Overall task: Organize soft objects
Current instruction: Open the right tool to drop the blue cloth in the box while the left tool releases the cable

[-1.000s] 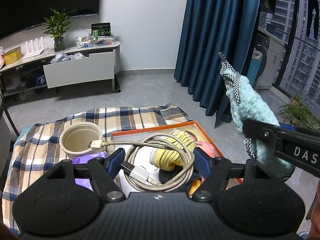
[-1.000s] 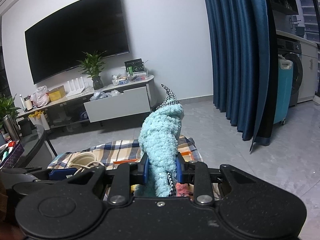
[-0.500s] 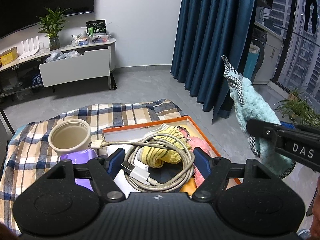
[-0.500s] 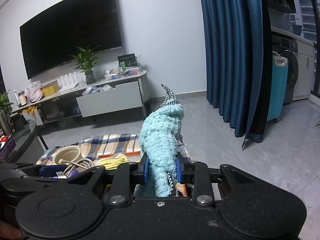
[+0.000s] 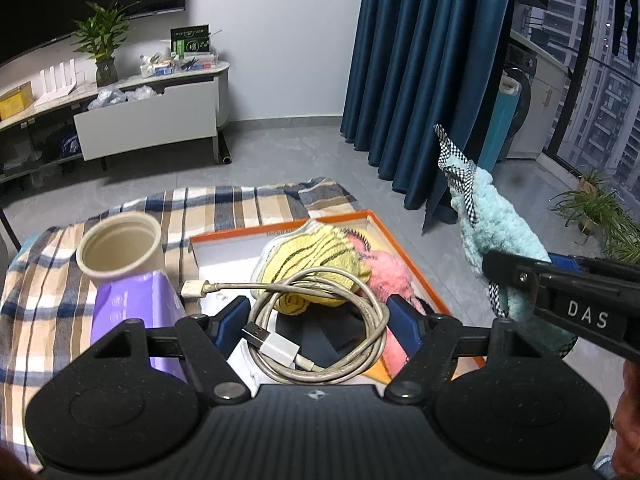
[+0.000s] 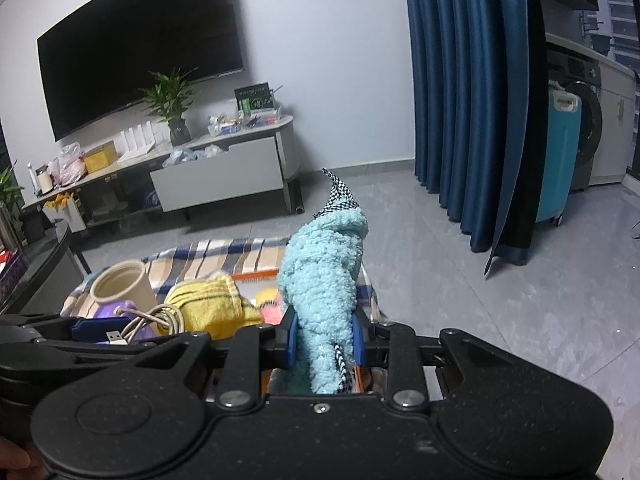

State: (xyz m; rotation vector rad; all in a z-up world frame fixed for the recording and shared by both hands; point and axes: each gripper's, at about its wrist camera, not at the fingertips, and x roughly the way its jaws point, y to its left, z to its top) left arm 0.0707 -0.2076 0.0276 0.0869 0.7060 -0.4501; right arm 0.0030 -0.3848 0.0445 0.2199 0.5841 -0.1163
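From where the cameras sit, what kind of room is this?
Most likely a home living room: a big wall-mounted television over a low media console, floor-length blue curtains, and a washing machine in the adjoining balcony area.

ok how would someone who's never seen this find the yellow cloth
Start at the plaid blanket spread on the grey floor, then the orange-rimmed box lying on it. Among the soft things in that box, the yellow cloth is the crumpled one with thin dark stripes, beside a plain fluffy pink piece.
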